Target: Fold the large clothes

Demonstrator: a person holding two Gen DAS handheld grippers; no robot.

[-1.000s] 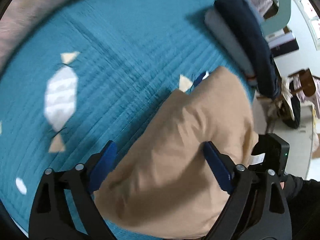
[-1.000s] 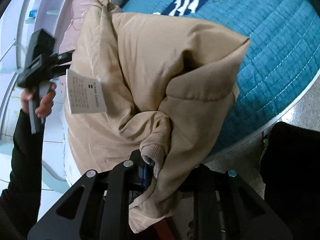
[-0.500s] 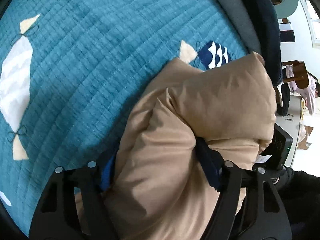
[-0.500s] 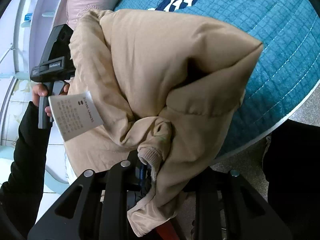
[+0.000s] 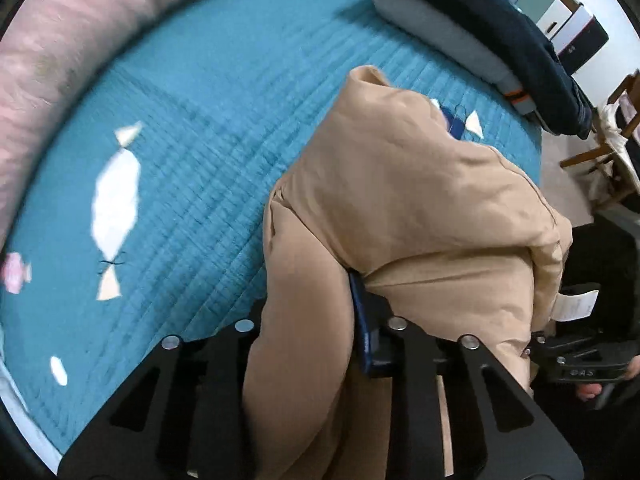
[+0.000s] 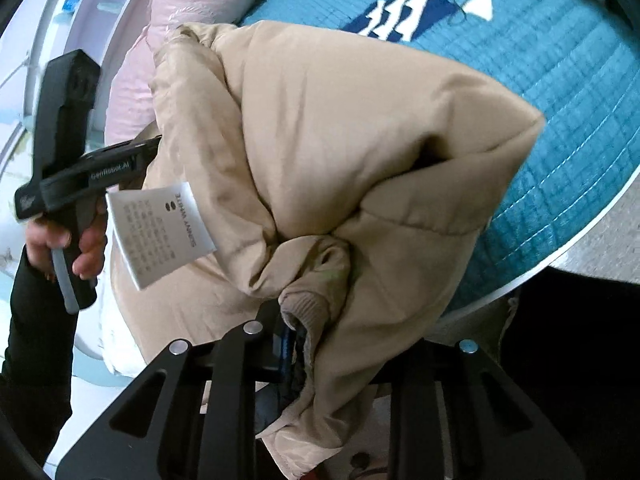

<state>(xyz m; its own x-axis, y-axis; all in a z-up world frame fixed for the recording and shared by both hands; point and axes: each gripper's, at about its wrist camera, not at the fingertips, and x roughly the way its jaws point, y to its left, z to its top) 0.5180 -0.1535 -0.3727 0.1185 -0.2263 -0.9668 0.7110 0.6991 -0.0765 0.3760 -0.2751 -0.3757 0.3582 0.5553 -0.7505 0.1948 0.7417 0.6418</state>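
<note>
Teal quilted bedspread [image 5: 208,128], pink pillow [image 5: 68,36]

Bed under teal quilted cover [image 5: 224,92] with white fish shapes; pink bolster [image 5: 68,40] along its far edge. Wooden chair [image 5: 608,148] and stacked boxes [image 5: 576,32] beyond. Pale speckled floor [image 6: 600,240]. Even light.

Both wrist fisheyes look steeply down from close above the tan jacket [image 5: 420,208] bundle, sharing it and the teal quilt [image 6: 560,60], the left view somewhat blurred, perhaps steeper.
</note>
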